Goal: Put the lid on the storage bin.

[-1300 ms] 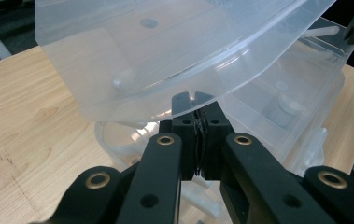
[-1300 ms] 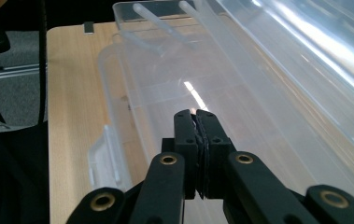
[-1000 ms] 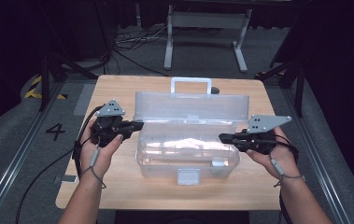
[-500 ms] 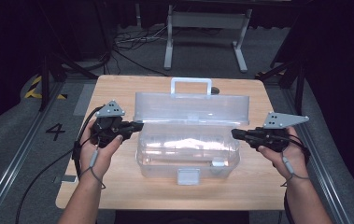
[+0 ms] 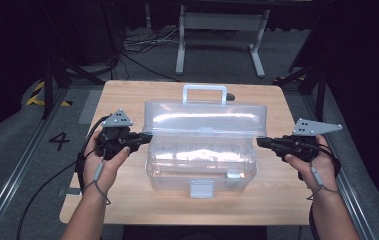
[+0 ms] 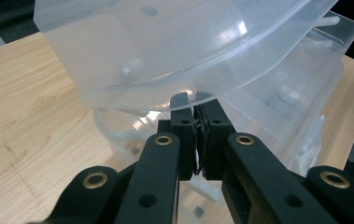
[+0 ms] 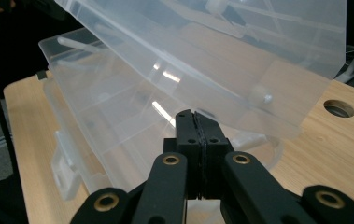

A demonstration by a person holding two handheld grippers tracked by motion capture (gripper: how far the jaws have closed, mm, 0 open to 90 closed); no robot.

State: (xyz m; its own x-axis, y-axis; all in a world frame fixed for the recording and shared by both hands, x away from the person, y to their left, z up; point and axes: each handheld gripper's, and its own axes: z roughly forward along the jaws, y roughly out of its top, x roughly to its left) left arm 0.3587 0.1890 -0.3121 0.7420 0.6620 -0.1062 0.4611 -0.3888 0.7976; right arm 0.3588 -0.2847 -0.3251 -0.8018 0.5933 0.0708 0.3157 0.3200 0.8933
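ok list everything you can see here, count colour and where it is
plastic box: one, clear, middle of the table, open
lid: one, clear, raised at the back of the box
handle: one, clear, on top of the lid
latch: one, clear, front of the box
table: one, light wood, under the box
cable hole: one, dark, in the tabletop beyond the box in the right gripper view
metal stand: one, grey, on the floor behind the table
left tongs: one, black, shut, at the box's left end
right tongs: one, black, shut, at the box's right end
hands: two, one on each tongs
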